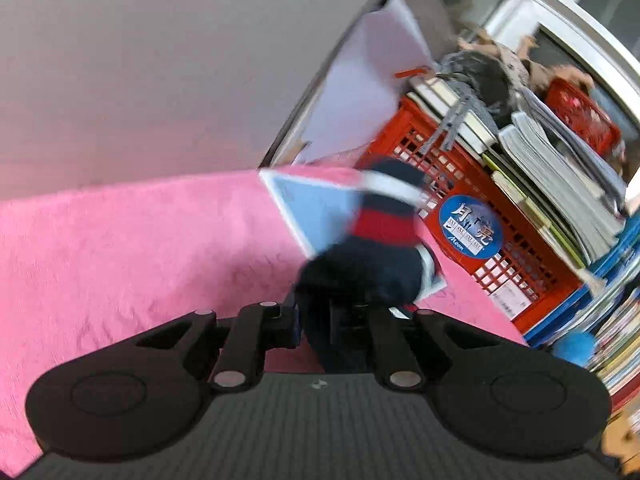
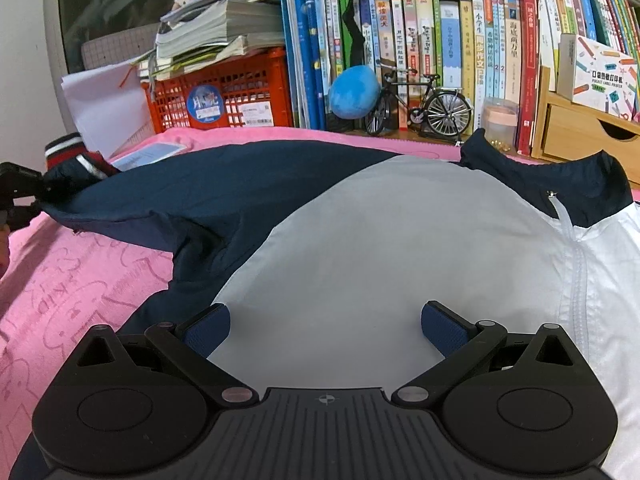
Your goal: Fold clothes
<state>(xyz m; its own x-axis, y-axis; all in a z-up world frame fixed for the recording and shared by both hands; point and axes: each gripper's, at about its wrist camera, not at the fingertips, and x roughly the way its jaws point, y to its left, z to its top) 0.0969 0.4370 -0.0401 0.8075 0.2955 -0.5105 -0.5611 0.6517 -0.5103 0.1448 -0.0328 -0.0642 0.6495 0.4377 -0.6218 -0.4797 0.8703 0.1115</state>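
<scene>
Left gripper (image 1: 320,312) is clamped on the navy sleeve (image 1: 360,268), looks like near the striped cuff (image 1: 390,188), though it's blurry. Right gripper (image 2: 325,330) hovers with jaws wide apart over the jacket (image 2: 360,240), spread on the pink blanket (image 2: 80,280). Beyond: red crate (image 2: 224,96).

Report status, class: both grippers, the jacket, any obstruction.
Left gripper shut on navy sleeve. Right gripper open over navy-and-white zip jacket, flat on pink towel. White-edged blue card beside cuff.

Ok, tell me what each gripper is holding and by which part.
The left gripper is shut on the jacket, gripping its navy sleeve near the striped cuff. The right gripper is open, holding nothing.
</scene>
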